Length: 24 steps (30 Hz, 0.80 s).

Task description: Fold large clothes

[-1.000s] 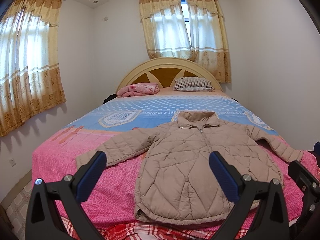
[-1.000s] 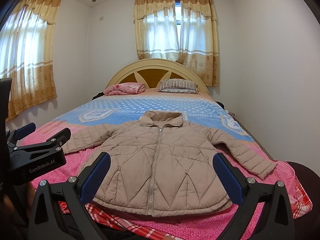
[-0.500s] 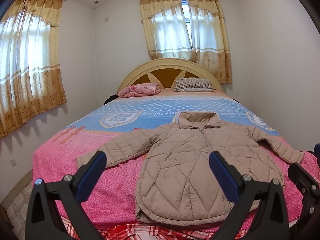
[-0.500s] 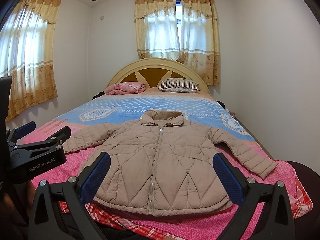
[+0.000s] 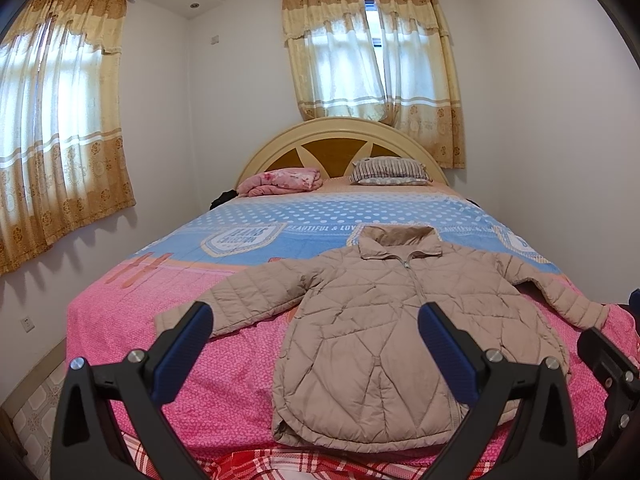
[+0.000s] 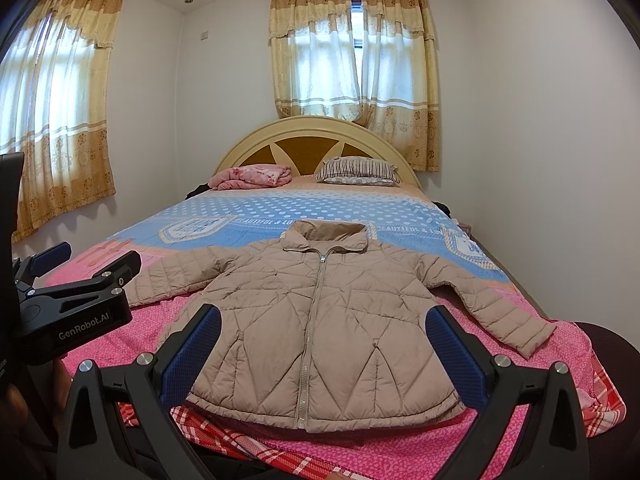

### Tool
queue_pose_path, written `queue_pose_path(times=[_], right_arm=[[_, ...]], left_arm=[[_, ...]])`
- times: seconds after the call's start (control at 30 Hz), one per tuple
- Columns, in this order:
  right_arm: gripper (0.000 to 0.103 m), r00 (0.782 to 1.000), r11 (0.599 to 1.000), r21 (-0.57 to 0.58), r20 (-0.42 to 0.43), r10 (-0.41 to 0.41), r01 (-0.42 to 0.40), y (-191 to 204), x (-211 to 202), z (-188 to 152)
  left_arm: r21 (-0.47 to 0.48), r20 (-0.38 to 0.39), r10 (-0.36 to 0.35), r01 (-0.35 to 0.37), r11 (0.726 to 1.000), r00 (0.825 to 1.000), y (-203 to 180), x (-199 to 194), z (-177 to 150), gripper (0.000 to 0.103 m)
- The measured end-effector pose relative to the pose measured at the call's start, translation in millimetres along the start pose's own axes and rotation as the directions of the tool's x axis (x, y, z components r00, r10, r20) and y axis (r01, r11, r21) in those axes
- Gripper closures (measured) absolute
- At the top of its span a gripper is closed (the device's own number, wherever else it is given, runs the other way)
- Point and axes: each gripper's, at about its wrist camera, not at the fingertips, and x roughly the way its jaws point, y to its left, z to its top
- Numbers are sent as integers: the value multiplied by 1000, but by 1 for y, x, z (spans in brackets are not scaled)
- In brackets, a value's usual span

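The beige quilted zip-front jacket [image 6: 316,320] lay flat and unfolded at the foot of the pink-and-blue bed [image 6: 400,208]. Left gripper [image 5: 316,344] and right gripper [image 6: 324,344] hovered before its hem, jaws apart, empty. Folding appeared unstarted; the next move likely called for grasping a sleeve.

Left gripper [image 5: 316,344]: jaws spread wide, blue pads [image 5: 182,350] facing each other, nothing between them; fingers level, pointing toward far end of scene. Right gripper [image 6: 323,350]: same pose, jaws wide apart, blue pads [image 6: 454,354] bare, empty. Both held near, side by side. Left gripper body shows at left edge of right wrist view; part of right gripper at right edge of left wrist view.
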Motion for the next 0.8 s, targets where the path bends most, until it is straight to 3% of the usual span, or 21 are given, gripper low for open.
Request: queue_pose_path(times=[0.5, 0.73, 0.8], right_arm=[[1, 1000, 1000, 4, -19, 16, -16, -2, 8, -4], [1, 996, 998, 45, -74, 39, -36, -27, 48, -18], [1, 995, 998, 58, -104, 7, -1, -43, 68, -26]], left_arm=[[8, -11, 12, -12, 1000, 1000, 0, 9, -3, 0], [57, -39, 48, -46, 997, 998, -8, 51, -17, 0], [71, -60, 39, -35, 997, 997, -12, 69, -21, 0]])
